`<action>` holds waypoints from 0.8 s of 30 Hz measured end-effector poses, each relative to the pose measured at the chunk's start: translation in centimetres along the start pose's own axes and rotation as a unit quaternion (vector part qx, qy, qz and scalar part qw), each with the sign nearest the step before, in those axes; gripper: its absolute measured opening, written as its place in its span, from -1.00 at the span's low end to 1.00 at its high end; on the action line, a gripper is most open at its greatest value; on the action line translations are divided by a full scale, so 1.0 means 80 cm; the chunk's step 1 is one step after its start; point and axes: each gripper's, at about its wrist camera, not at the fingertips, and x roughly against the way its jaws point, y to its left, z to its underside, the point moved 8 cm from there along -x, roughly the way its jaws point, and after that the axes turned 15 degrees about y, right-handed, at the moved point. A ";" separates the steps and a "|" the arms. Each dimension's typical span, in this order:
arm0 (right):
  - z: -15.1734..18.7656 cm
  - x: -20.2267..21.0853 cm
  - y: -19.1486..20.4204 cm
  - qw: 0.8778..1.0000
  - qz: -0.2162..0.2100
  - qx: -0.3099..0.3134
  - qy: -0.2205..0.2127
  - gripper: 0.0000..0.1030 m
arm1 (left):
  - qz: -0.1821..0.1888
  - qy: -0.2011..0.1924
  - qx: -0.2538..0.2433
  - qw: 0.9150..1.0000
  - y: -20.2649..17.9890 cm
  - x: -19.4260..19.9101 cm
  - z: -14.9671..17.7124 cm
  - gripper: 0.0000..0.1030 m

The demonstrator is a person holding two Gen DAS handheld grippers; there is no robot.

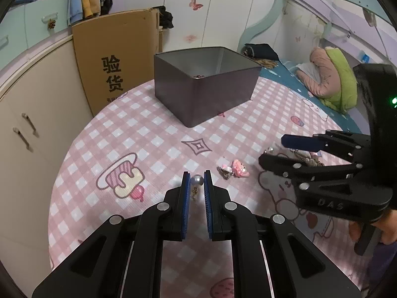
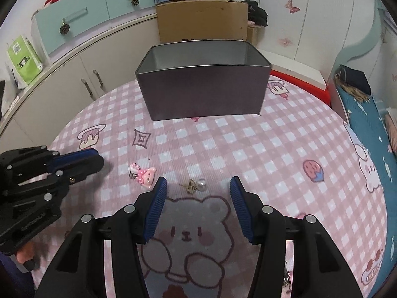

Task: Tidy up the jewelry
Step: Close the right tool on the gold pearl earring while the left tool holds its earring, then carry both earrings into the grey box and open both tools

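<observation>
Left wrist view: left gripper (image 1: 197, 181) at lower centre of frame, blue pads closed in on a pearl earring (image 1: 196, 180); the pearl sits pinched between the pad tips, its gold hook hanging just below. Whether the earring is lifted off the cloth cannot be told. Pink hair clip (image 1: 238, 168) lies right of centre on the pink checked tablecloth (image 1: 148, 134). Right gripper (image 1: 285, 151) enters from the right edge, jaws apart, above a second pearl-and-gold piece (image 1: 306, 157) partly hidden by its fingers. Grey tin box (image 1: 198, 99), open-topped, stands at upper centre; a small dark item shows on its floor, too small to identify.

Right wrist view: right gripper (image 2: 197, 186) at lower centre, jaws wide apart, nothing between the pads. Second pearl earring (image 2: 194, 185) lies on the cloth between and just ahead of the fingertips, touching neither. Hair clip (image 2: 142, 173) to its left. Left gripper (image 2: 99, 160) at left edge, jaws nearly together. Tin box (image 2: 203, 96) at upper centre.
</observation>
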 end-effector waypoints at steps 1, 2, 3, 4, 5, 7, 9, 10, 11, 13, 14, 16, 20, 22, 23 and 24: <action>-0.001 -0.002 0.002 1.000 0.000 0.004 0.002 -0.03 | 0.001 0.001 0.000 1.000 0.001 0.000 0.000 -0.78; -0.001 -0.004 0.004 1.000 -0.001 0.006 0.001 -0.03 | 0.002 0.001 0.001 1.000 0.000 -0.001 0.000 -0.78; -0.001 -0.005 0.005 1.000 0.000 0.008 0.003 -0.09 | 0.002 0.002 0.002 1.000 0.000 -0.003 -0.001 -0.78; 0.000 -0.008 0.007 1.000 0.001 0.012 0.008 -0.14 | 0.002 0.003 0.002 1.000 0.000 -0.004 -0.001 -0.78; 0.001 -0.008 0.008 1.000 0.006 0.015 0.006 -0.19 | 0.002 0.003 0.003 1.000 0.000 -0.005 -0.002 -0.78; 0.002 -0.008 0.010 1.000 0.010 0.020 0.005 -0.27 | 0.003 0.004 0.003 1.000 0.000 -0.006 -0.003 -0.78; 0.001 -0.008 0.011 1.000 0.009 0.020 0.005 -0.48 | 0.004 0.003 0.003 1.000 0.000 -0.005 -0.003 -0.78; 0.000 -0.008 0.011 1.000 0.008 0.020 0.004 -0.57 | 0.004 0.003 0.002 1.000 0.000 -0.005 -0.003 -0.78; 0.000 -0.008 0.011 1.000 0.005 0.022 0.004 -0.63 | 0.004 0.002 0.002 1.000 -0.001 -0.005 -0.004 -0.78; 0.000 -0.008 0.012 1.000 0.009 0.025 0.004 -0.63 | 0.006 0.000 0.000 1.000 -0.004 -0.003 -0.005 -0.78; 0.000 -0.007 0.013 1.000 0.011 0.026 0.003 -0.64 | 0.007 0.000 -0.001 1.000 -0.004 -0.002 -0.006 -0.78; 0.001 -0.006 0.012 1.000 0.009 0.025 0.002 -0.64 | 0.014 -0.003 -0.001 1.000 -0.005 0.003 -0.007 -0.78; -0.001 0.003 0.012 1.000 -0.008 0.015 -0.005 -0.65 | 0.025 -0.011 -0.008 1.000 -0.010 0.015 -0.015 -0.78; -0.005 0.016 0.008 1.000 -0.017 0.008 -0.015 -0.65 | 0.026 -0.020 -0.012 0.999 -0.013 0.025 -0.023 -0.78; -0.008 0.024 0.006 1.000 -0.020 0.004 -0.022 -0.65 | 0.024 -0.023 -0.015 0.999 -0.013 0.029 -0.026 -0.78; -0.011 0.030 0.003 0.999 -0.023 0.002 -0.026 -0.65 | 0.020 -0.028 -0.019 0.999 -0.015 0.034 -0.031 -0.78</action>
